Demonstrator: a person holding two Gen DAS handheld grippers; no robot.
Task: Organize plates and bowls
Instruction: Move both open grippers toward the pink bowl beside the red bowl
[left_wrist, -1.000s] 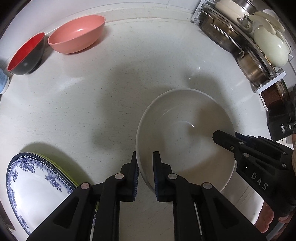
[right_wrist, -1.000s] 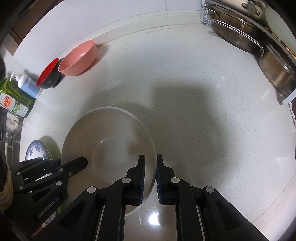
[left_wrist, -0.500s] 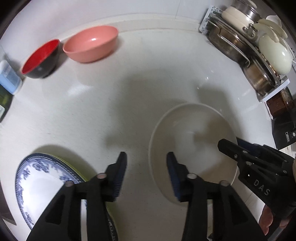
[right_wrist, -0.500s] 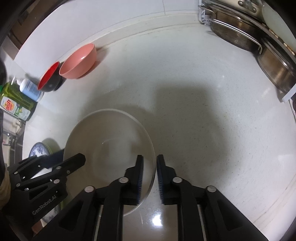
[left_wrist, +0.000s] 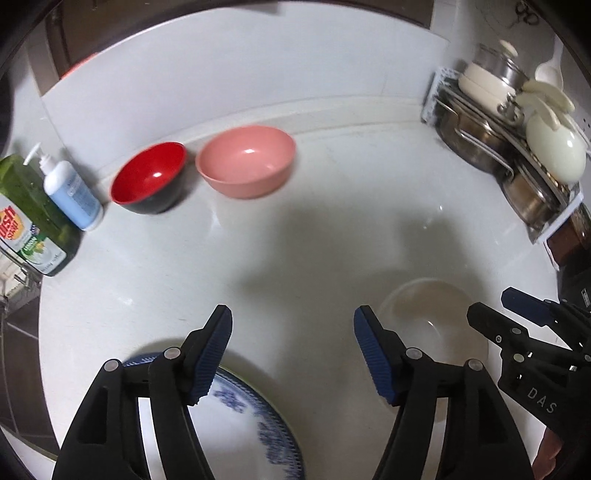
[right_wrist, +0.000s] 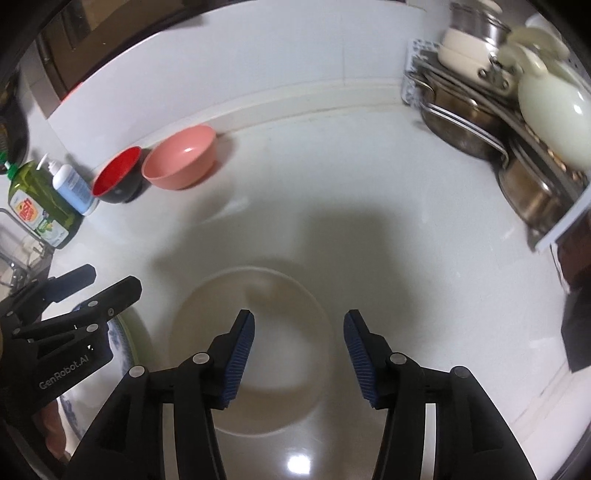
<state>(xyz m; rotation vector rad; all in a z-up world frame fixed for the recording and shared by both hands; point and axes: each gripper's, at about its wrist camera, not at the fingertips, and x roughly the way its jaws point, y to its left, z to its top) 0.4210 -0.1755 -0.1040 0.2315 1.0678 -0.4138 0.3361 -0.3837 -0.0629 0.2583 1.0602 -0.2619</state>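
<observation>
White bowl (right_wrist: 255, 350) sits on counter (right_wrist: 332, 184) below right gripper (right_wrist: 299, 347), beside left gripper (left_wrist: 291, 350) – both just opened, nothing btwn jaws.

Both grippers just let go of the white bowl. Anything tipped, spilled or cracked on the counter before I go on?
Nothing stands out. The white bowl sits upright on the counter, free of both open grippers. The red bowl and pink bowl stand upright side by side by the wall, and the blue-patterned plate lies flat. No spill or crack shows.
</observation>
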